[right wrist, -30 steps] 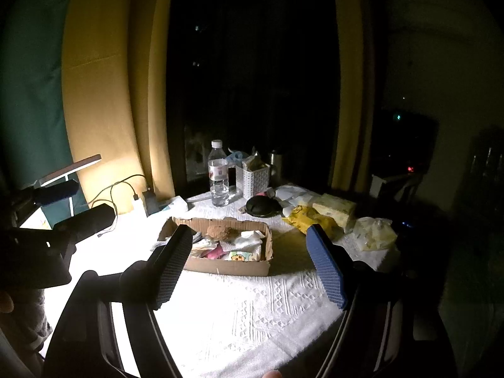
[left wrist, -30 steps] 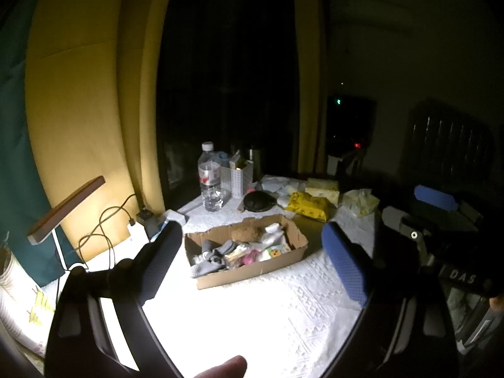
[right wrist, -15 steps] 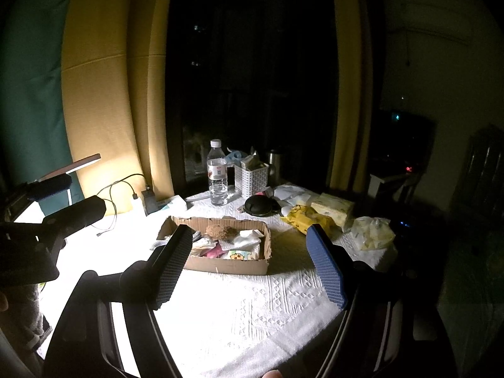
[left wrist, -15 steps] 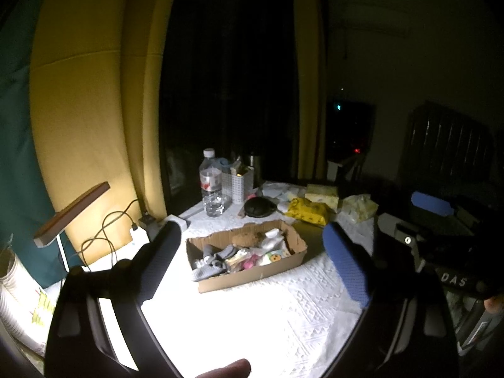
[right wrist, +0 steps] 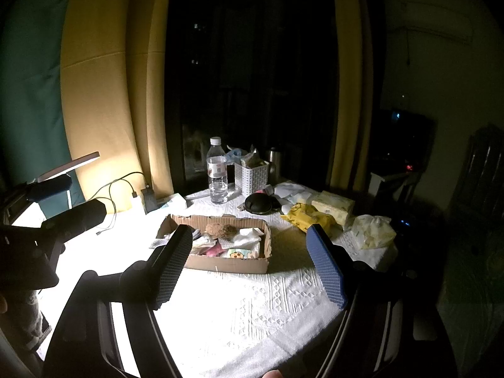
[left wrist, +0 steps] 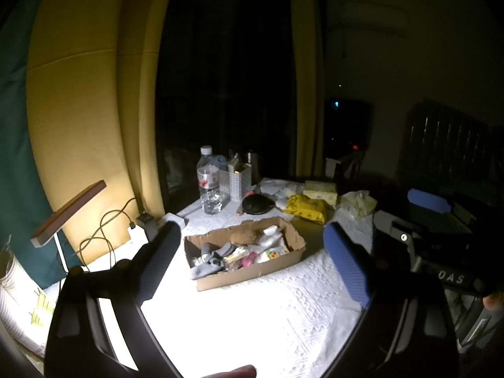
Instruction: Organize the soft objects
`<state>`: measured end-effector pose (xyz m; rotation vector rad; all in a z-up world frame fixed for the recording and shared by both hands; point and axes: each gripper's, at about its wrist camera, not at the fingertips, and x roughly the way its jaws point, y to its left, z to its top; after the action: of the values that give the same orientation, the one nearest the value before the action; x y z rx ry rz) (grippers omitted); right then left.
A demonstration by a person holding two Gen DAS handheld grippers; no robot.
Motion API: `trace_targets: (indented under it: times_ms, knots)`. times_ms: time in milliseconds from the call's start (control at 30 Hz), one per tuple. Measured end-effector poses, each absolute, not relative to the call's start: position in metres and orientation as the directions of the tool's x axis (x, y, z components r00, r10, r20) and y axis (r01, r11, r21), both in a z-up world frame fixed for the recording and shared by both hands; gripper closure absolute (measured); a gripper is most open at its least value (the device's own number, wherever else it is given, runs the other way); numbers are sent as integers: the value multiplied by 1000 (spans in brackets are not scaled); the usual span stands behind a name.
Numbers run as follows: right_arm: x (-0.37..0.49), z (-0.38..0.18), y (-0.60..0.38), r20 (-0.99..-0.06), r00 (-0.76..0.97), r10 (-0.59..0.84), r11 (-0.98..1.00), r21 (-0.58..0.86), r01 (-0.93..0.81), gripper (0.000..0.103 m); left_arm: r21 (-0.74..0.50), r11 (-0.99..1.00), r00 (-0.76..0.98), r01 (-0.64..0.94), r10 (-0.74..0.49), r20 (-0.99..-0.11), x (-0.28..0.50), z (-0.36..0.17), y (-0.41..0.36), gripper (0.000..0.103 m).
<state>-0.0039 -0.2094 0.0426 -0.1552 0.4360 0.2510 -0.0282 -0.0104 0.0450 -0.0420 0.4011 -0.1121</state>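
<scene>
While a lamp is glaring on its near side, the table [left wrist: 258, 324], draped in a white patterned cloth, is carrying everything else. The left gripper [left wrist: 252, 261] and right gripper [right wrist: 249, 261] are hovering above it, jaws spread wide and gripping nothing. A cardboard box [right wrist: 226, 264] is sitting mid-table, holding the soft things: a brown plush toy [right wrist: 220, 230], grey socks [left wrist: 217, 252] and white cloths. Behind it, a yellow packet [left wrist: 305, 208], a water bottle [right wrist: 217, 176] and a white basket [right wrist: 253, 178] are standing.
</scene>
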Motion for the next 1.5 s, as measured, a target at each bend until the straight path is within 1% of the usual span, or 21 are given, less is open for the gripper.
trace_targets:
  times_ms: [1500]
  knots:
    - [-3,40,-209,-443,872,207,957,-94,-275,25,-54,993,913,101,-114,-391,-27,43,-13,10]
